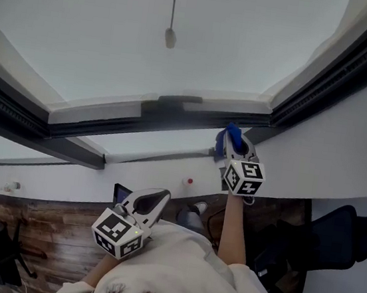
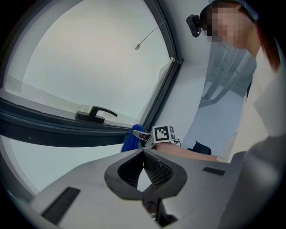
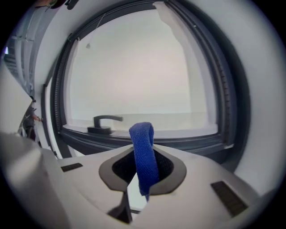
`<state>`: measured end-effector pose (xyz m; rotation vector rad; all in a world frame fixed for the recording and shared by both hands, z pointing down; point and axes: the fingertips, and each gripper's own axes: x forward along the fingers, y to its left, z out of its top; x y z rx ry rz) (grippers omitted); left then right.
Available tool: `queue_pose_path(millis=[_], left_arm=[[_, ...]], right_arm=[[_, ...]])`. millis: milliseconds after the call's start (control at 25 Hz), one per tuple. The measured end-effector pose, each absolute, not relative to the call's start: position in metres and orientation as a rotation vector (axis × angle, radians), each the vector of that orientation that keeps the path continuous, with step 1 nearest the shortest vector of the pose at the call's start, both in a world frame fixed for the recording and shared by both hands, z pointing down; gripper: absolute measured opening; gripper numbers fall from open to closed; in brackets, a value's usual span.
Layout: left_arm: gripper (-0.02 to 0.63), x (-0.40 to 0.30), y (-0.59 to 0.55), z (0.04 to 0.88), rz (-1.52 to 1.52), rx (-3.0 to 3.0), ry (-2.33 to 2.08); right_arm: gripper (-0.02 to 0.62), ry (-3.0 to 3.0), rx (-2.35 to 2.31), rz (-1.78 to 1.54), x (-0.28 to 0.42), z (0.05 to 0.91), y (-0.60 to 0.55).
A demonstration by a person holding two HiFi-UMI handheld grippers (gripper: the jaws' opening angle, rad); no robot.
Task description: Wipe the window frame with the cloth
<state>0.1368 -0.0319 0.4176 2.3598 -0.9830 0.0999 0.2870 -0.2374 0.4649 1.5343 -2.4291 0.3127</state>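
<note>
The window frame (image 1: pixel 194 116) is dark grey, with a handle (image 1: pixel 179 100) on its lower bar. My right gripper (image 1: pixel 233 144) is shut on a blue cloth (image 1: pixel 230 136) and is held up at the frame's lower right corner. In the right gripper view the cloth (image 3: pixel 142 134) sticks up out of the right gripper (image 3: pixel 143 172), in front of the lower bar (image 3: pixel 147 143) and the handle (image 3: pixel 105 121). My left gripper (image 1: pixel 162 194) hangs lower, by the person's chest, shut with nothing in it. The left gripper view looks past the left gripper (image 2: pixel 143 154) at the cloth (image 2: pixel 131 141) and the handle (image 2: pixel 94 114).
A blind cord with a weight (image 1: pixel 170 37) hangs in front of the glass. White wall (image 1: pixel 346 130) borders the frame on the right and below. Beneath are a wooden floor (image 1: pixel 44 238) and a dark office chair (image 1: pixel 346 237).
</note>
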Motion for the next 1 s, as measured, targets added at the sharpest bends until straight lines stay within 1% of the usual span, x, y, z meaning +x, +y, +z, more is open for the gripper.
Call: queue_pose_path(millis=[200, 320, 400, 600, 1000], left_arm=[[0.009, 0.122, -0.021, 0.421, 0.098, 2.345, -0.977], [0.009, 0.108, -0.019, 0.425, 0.093, 2.324, -0.995], [0.009, 0.102, -0.017, 0.426, 0.094, 2.319, -1.0], [0.009, 0.092, -0.015, 0.427, 0.105, 2.326, -0.985], [0.009, 0.066, -0.022, 0.426, 0.084, 2.31, -1.044]], right_arm=[[0.051, -2.559, 1.283, 0.245, 0.187, 0.46, -0.21], [0.05, -2.596, 1.179, 0.14, 0.142, 0.453, -0.199], [0.05, -2.605, 1.123, 0.129, 0.119, 0.457, -0.195], [0.05, -2.573, 1.06, 0.153, 0.093, 0.476, -0.195], [0.051, -2.541, 1.034, 0.13, 0.079, 0.49, -0.201]])
